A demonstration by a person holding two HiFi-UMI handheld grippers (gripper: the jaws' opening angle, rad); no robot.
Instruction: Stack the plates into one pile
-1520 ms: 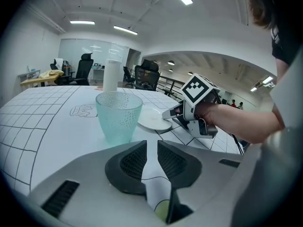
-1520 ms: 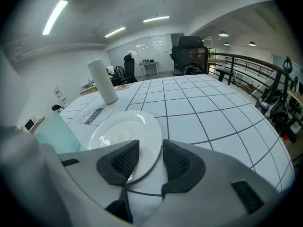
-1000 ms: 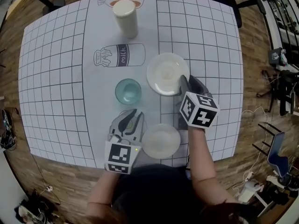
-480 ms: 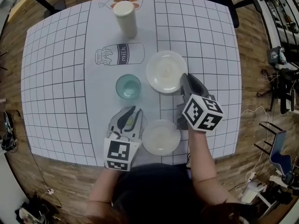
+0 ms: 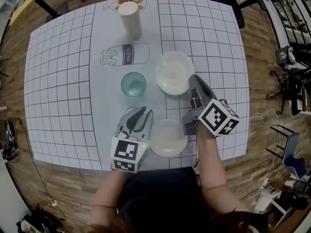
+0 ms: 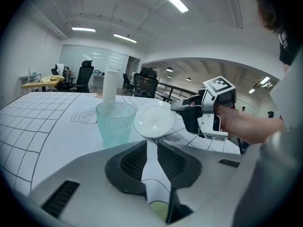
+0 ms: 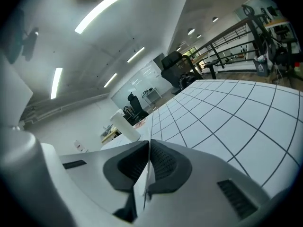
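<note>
Since the last look, the right tool [image 5: 191, 81] had come up a bit and rolled. Its jaws had just been closing, and they ended up pinching the rim of the far plate [image 5: 172, 72]. That plate sat tipped, higher on the tool's side; I couldn't tell if its far rim was touching the surface [image 5: 58, 81]. The left tool [image 5: 142, 111] hadn't really budged: jaws slightly spread, nothing in them, parked just left of the near plate [image 5: 167, 137], which lay flat close to the near edge. The teal glass [image 5: 133, 85] stood just beside the far plate's left rim, so that side was tight. There was open grid out to the right edge and across the whole left half. A white cup [image 5: 130, 18] stood at the far end, with wooden floor [image 5: 272, 130] all around.
</note>
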